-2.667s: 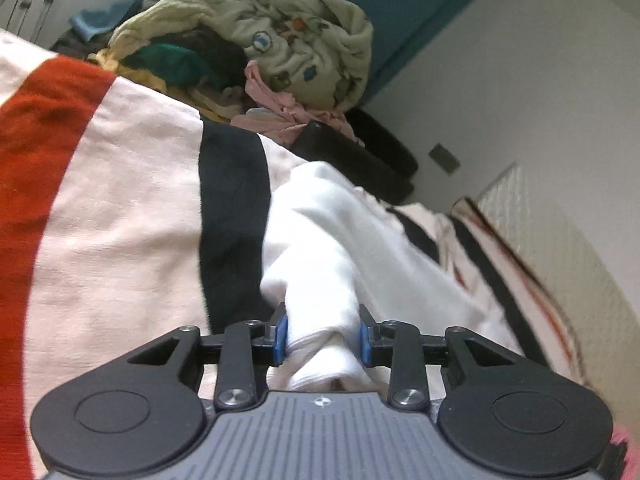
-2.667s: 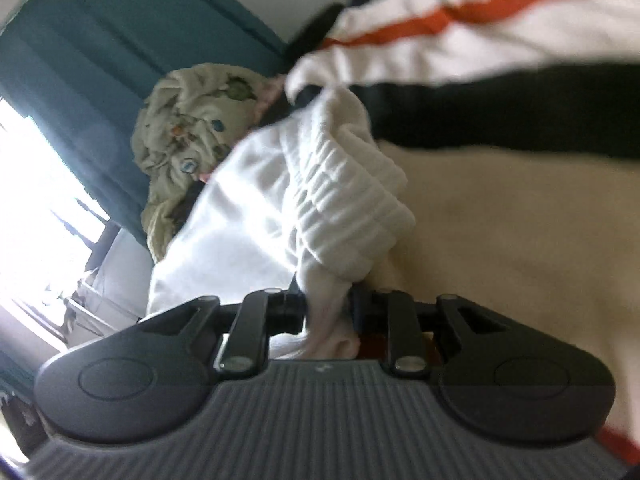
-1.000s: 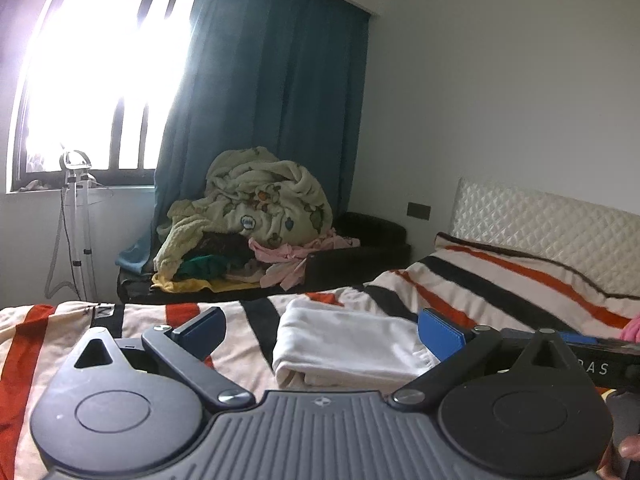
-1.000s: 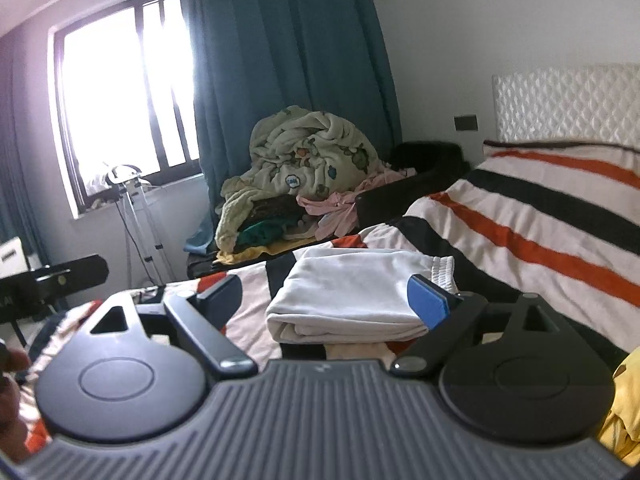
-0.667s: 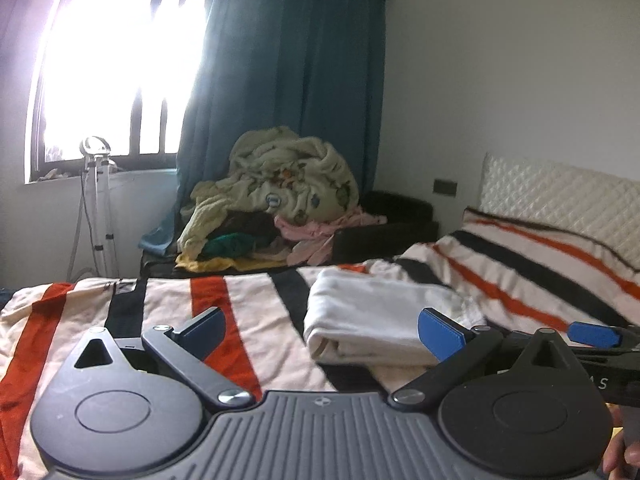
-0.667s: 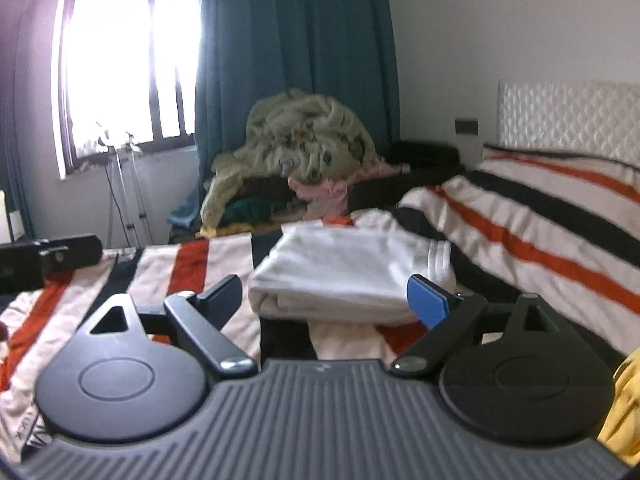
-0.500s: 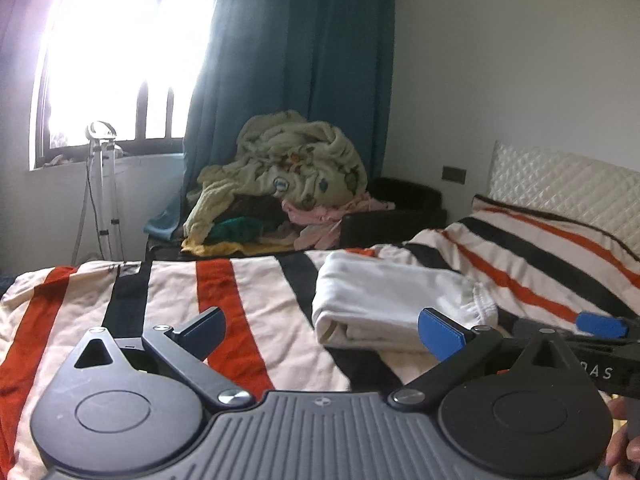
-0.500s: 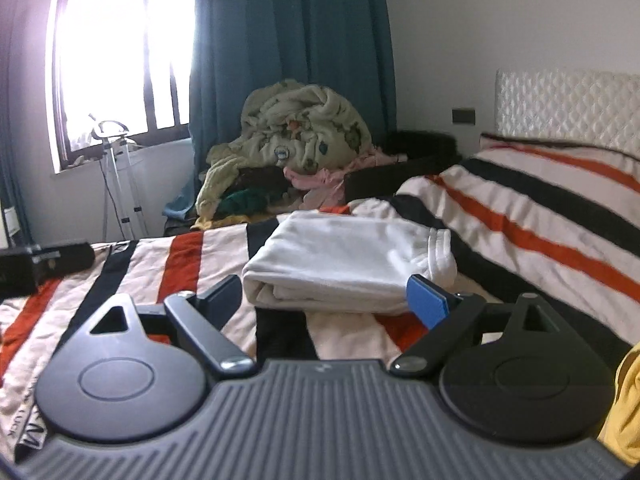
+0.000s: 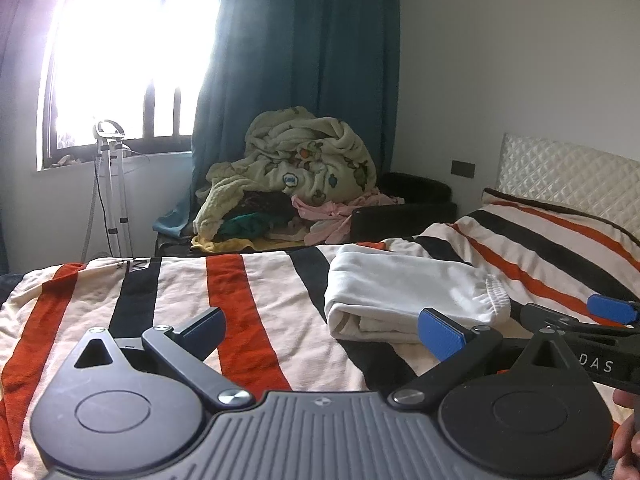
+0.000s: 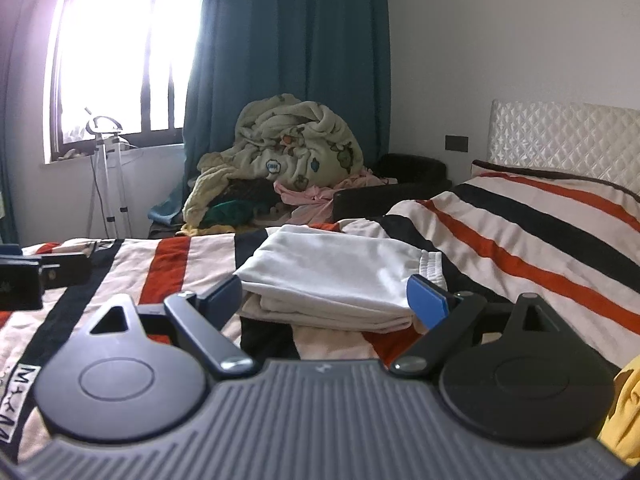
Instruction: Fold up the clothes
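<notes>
Folded white garment sitting on the striped bed, both grippers empty

The folded white fabric garment (image 10: 340, 276) lies flat on the cream bedspread with orange and black stripes (image 9: 256, 312), elastic waistband end toward the quilted white headboard (image 10: 560, 136). The left gripper (image 9: 320, 332) and right gripper (image 10: 328, 296) both have jaws spread wide, nothing between them, hanging just short of the garment. No real containers here; the black armchair (image 9: 404, 208) past the bed holds a heap of cream printed blanket and mixed clothes (image 9: 296, 184).

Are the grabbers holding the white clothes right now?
No. Both the left gripper and right gripper are open and empty; the folded white garment lies free on the bed.
</notes>
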`<state>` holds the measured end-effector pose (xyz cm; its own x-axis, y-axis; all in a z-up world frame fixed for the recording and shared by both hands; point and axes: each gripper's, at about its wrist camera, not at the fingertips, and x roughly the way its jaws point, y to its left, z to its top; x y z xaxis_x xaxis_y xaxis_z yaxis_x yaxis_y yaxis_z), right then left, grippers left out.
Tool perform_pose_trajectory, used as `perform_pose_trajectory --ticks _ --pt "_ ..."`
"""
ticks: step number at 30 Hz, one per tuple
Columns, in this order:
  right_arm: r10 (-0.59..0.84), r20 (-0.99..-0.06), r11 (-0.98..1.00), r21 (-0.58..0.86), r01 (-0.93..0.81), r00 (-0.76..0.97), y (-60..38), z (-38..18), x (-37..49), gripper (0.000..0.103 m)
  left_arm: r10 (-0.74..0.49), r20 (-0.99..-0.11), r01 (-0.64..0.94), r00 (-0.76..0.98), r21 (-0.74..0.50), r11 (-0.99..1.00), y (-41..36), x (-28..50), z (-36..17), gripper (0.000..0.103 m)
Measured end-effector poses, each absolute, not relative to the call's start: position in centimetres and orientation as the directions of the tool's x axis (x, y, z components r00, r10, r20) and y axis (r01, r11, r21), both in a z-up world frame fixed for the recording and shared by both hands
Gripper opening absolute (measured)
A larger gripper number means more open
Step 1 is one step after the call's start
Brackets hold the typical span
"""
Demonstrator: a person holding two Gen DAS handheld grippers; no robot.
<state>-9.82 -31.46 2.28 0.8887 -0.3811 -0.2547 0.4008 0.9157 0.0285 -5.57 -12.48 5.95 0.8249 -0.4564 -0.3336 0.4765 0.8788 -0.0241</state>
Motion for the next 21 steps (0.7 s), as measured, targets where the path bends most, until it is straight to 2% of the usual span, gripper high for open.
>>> perform_pose_trajectory --ticks 21 --pt "-0.368 -0.268 0.918 0.045 0.393 0.890 -31.58 1.65 -9.77 0.091 -0.445 -0.334 0.468 0.831 -0.013 0.884 -12.33 -5.96 5.98 0.103"
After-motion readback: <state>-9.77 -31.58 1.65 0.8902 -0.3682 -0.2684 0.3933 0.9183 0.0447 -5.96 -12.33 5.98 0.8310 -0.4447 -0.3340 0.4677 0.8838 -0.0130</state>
